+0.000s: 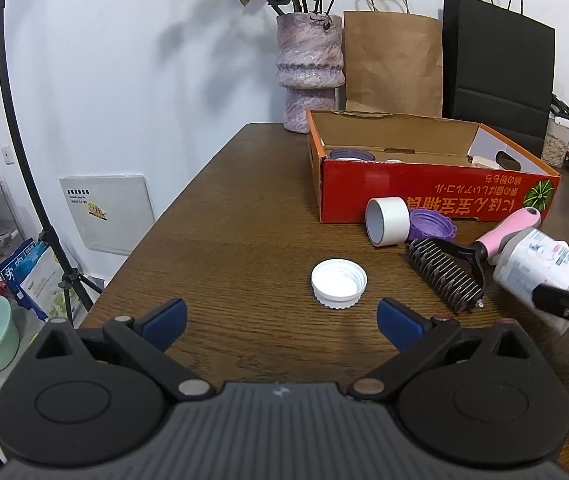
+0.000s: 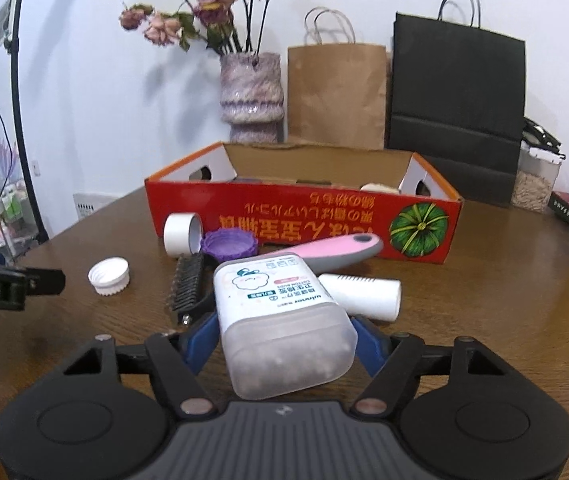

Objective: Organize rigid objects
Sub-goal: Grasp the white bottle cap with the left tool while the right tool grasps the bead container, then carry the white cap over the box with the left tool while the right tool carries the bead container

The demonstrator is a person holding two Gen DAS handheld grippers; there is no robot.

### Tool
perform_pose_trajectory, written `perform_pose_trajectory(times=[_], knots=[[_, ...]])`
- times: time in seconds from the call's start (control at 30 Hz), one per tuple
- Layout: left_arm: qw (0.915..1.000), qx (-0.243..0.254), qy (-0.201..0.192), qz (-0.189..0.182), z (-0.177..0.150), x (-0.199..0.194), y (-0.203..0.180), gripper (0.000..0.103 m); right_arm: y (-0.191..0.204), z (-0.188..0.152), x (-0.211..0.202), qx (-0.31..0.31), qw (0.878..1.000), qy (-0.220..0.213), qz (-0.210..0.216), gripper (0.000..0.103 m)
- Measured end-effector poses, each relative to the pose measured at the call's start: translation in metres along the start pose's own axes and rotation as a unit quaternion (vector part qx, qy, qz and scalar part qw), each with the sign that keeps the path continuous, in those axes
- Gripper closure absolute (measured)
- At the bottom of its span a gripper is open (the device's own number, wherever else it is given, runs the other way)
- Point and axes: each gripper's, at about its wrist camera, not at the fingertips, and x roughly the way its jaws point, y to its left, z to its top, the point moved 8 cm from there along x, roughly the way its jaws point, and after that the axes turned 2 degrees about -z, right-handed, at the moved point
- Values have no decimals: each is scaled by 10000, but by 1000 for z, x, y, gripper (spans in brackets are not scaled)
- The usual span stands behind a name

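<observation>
Only right wrist shows right gripper [image 2: 284,336] grasping swab box [image 2: 280,312]; left gripper [image 1: 282,318] released.

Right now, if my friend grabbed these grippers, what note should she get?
Left hand-held gripper: open, empty, above the white ribbed plastic cap.
Right hand-held gripper: closed around the translucent plastic cotton-swab box.
Done: a purple ring and some pale items sit in the red cardboard box.
Left on the brown wooden table: white cap, white tape roll, purple scalloped lid, pink-handled metal comb brush, white cylinder, plus the held swab box.
</observation>
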Motion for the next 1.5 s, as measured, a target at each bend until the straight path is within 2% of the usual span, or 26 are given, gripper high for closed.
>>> perform_pose_trajectory(times=[0.3, 0.57, 0.73, 0.8, 0.83, 0.87, 0.9, 0.93, 0.97, 1.27, 1.5], knots=[[9999, 122, 75, 13, 2, 12, -6, 0, -14, 9, -13, 167, 9991, -374, -103, 35], [9992, 293, 240, 92, 6, 39, -17, 0, -26, 19, -15, 278, 9971, -675, -234, 36], [9989, 316, 289, 164, 8, 57, -23, 0, -30, 22, -11, 294, 9966, -712, -276, 36], [9990, 317, 284, 167, 9, 62, -25, 7, -31, 23, -12, 311, 9962, -762, -272, 36], [9990, 315, 294, 135, 9, 64, -26, 16, -32, 24, -11, 315, 9962, -770, -264, 36], [9990, 307, 314, 92, 8, 66, -27, 31, -32, 24, -11, 322, 9961, -772, -263, 36], [9990, 279, 340, 13, 8, 67, -28, 38, -33, 24, -10, 328, 9961, -771, -268, 36], [9992, 244, 322, -80, 9, 68, -29, 54, -33, 24, -10, 335, 9961, -773, -273, 36], [9991, 229, 315, -173, 9, 67, -30, 61, -33, 24, -10, 341, 9960, -775, -268, 36], [9996, 224, 75, -147, 14, 56, -32, 61, -32, 25, -13, 353, 9952, -875, -266, 36], [9993, 216, -108, -293, 19, 43, -43, 61, -32, 30, -19, 393, 9937, -1020, -240, 37]])
